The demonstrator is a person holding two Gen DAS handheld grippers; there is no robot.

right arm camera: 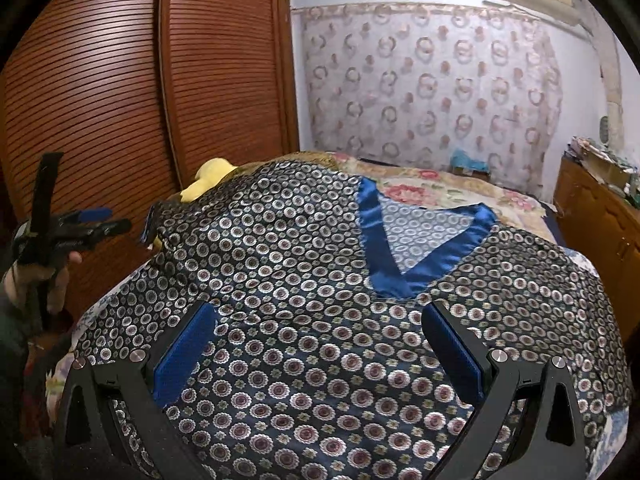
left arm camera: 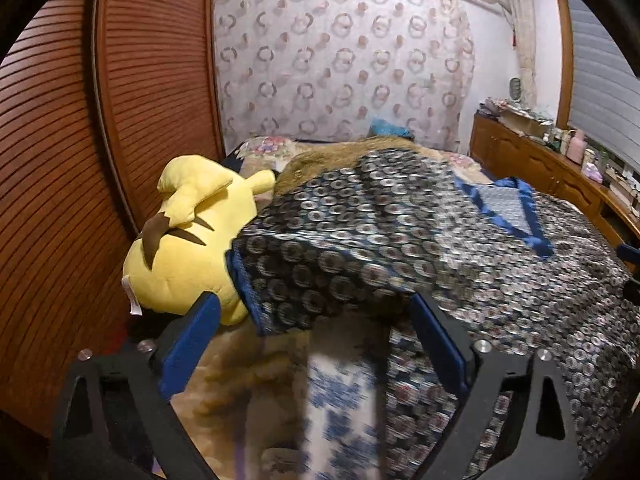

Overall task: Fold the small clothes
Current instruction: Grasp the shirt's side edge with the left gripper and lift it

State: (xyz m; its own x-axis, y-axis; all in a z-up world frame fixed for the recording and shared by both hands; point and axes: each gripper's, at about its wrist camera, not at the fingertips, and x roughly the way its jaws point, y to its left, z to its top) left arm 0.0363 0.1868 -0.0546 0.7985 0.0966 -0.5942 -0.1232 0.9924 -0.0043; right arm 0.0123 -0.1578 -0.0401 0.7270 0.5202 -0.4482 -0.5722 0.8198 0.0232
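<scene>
A dark patterned top [right arm camera: 304,264] with a blue satin V-neck [right arm camera: 384,252] lies spread face up on the bed [right arm camera: 440,188]. My right gripper [right arm camera: 318,308] hovers open over its chest, just below the neckline, with its blue pads wide apart. In the left wrist view the top's left sleeve [left arm camera: 320,248], edged by a blue cuff [left arm camera: 244,292], sags over the bed's side. My left gripper [left arm camera: 314,300] is open, and the sleeve's lower edge sits between its fingertips without the pads pressing on it. The right wrist view also shows the left gripper [right arm camera: 86,222] in a hand at the far left.
A big yellow plush toy [left arm camera: 188,248] lies on the bed beside the sleeve, against the slatted wooden wardrobe doors [left arm camera: 80,140]. A brown fuzzy blanket [left arm camera: 320,156] is bunched behind the top. A cluttered wooden dresser [left arm camera: 532,160] runs along the right of the bed.
</scene>
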